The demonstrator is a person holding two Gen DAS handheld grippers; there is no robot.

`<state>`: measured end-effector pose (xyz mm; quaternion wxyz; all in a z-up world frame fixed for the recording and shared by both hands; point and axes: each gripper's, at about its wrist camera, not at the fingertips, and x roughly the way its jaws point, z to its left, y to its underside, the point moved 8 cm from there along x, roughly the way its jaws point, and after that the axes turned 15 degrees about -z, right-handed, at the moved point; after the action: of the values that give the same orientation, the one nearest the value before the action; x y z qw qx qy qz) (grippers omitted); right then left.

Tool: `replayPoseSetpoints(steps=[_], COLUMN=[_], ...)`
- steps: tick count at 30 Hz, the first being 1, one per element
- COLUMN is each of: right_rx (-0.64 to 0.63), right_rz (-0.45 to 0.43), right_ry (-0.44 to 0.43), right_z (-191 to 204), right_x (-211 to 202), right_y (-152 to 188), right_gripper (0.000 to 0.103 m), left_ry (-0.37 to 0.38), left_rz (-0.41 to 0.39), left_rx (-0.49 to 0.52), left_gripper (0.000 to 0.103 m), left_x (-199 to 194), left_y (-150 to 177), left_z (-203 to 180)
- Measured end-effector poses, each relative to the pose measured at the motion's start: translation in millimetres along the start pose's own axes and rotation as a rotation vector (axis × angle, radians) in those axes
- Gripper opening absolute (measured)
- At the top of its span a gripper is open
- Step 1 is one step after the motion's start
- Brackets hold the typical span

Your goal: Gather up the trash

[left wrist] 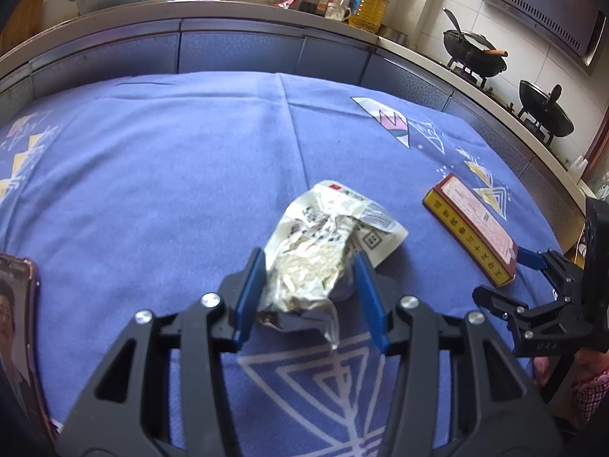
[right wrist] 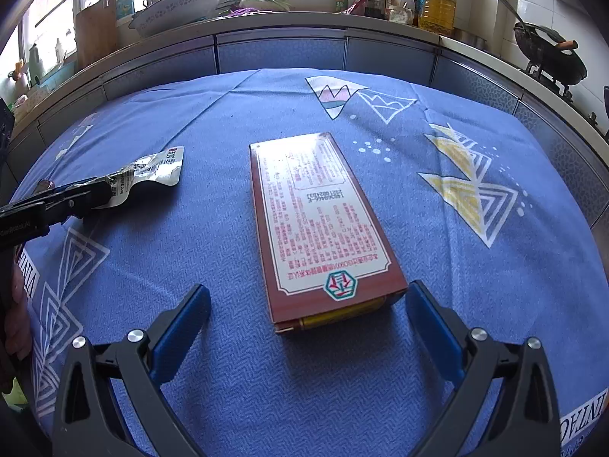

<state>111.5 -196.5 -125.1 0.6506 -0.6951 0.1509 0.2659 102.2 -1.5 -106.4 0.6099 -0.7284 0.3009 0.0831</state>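
Observation:
A crumpled silver-and-white snack wrapper sits between the blue pads of my left gripper, which is shut on it. Its far end sticks out past the fingertips and a loose tail hangs toward the cloth. From the right wrist view the same wrapper juts from the left gripper at the far left. A flat red-and-yellow carton lies label-up on the blue tablecloth. My right gripper stands open wide, its pads on either side of the carton's near end. The carton lies right of the wrapper.
A phone lies at the cloth's left edge. Behind the table runs a counter with bowls, bottles and an oil jug. Two black woks stand on the stove at the right. A hand shows at the left.

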Motion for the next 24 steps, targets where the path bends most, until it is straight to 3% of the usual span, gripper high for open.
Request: replayPoseSetpoints(steps=[16, 24], right_rx=[-0.017, 0.023], right_rz=[0.007, 0.009], right_ry=[-0.026, -0.023], right_z=[4, 0], right_x=[-10, -13], right_y=[8, 8], right_gripper=[0.1, 0.1], left_ry=[-0.002, 0.046], left_rz=[0.01, 0.001], left_rx=[-0.017, -0.074], left_gripper=[0.055, 0.057], left_x=[1, 0], left_y=[1, -1], left_z=[2, 5])
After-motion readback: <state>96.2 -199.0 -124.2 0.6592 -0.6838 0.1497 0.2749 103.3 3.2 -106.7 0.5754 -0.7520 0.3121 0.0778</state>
